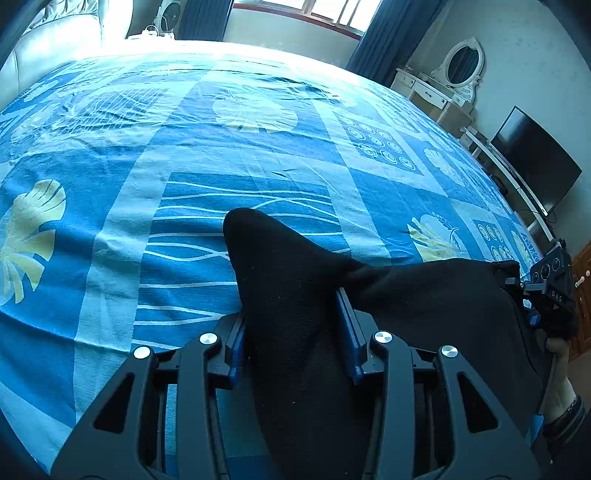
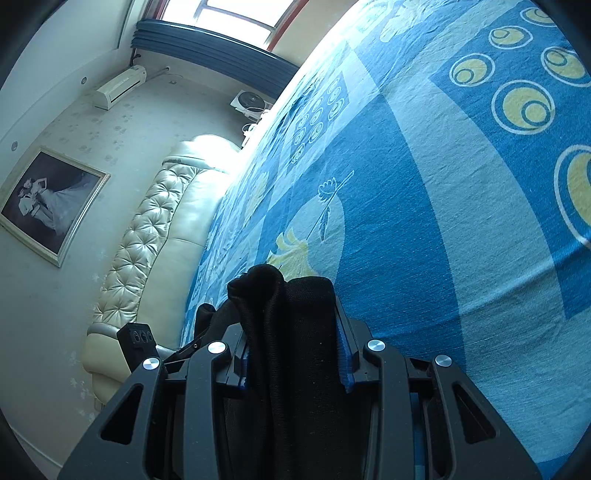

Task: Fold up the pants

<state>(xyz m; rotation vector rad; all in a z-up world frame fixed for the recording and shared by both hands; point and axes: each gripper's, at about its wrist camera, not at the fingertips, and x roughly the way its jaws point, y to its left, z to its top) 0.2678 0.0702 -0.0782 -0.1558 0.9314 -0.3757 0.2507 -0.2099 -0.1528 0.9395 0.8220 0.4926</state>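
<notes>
The black pants (image 1: 280, 266) hang bunched between the fingers of my left gripper (image 1: 291, 310), which is shut on the cloth above the blue patterned bed sheet (image 1: 221, 147). From there the fabric stretches right to my right gripper (image 1: 517, 280), held by a hand (image 1: 557, 354). In the right wrist view a thick fold of the pants (image 2: 266, 288) sits clamped between the blue pads of the right gripper (image 2: 291, 321), with the sheet (image 2: 443, 221) close underneath. The left gripper (image 2: 205, 319) shows at the lower left, gripping the same cloth. The rest of the pants is hidden below both grippers.
The sheet covers a wide bed. A cream tufted headboard (image 2: 147, 236) runs along one end, below a framed picture (image 2: 48, 206). A television (image 1: 535, 162) and a white dresser with an oval mirror (image 1: 461, 66) stand past the bed's right side. A window (image 1: 332, 11) lies beyond.
</notes>
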